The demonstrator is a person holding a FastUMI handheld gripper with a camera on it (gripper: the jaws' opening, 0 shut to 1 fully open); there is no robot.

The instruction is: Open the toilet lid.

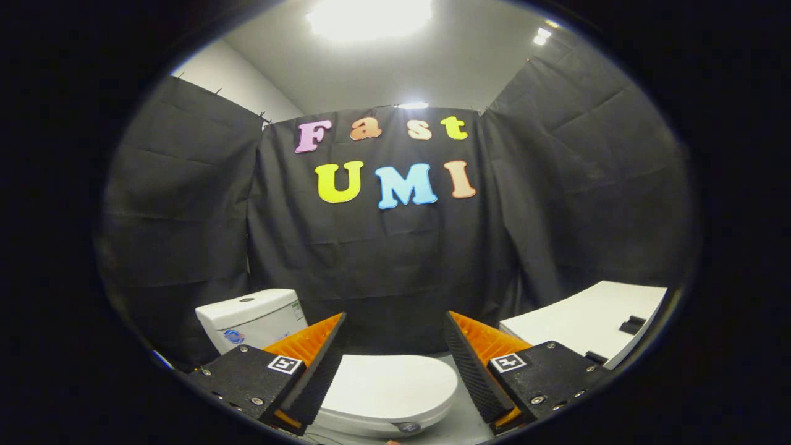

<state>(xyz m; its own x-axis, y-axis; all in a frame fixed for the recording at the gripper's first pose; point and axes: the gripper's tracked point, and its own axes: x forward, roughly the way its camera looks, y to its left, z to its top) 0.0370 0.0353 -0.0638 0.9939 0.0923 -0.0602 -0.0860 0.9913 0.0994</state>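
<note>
A white toilet stands low ahead, its lid [386,386] lying flat and closed over the bowl. The white tank [250,318] rises behind the left finger, against the black cloth wall. My gripper [395,330] hovers above the lid with its two fingers spread wide and nothing between them. The lid shows in the gap between the fingers and below them; its left side is hidden by the left finger [315,364].
A white table or counter [587,324] stands to the right, beyond the right finger, with a small dark object [633,324] on it. Black cloth walls close the booth behind and on both sides. Grey floor shows beside the toilet.
</note>
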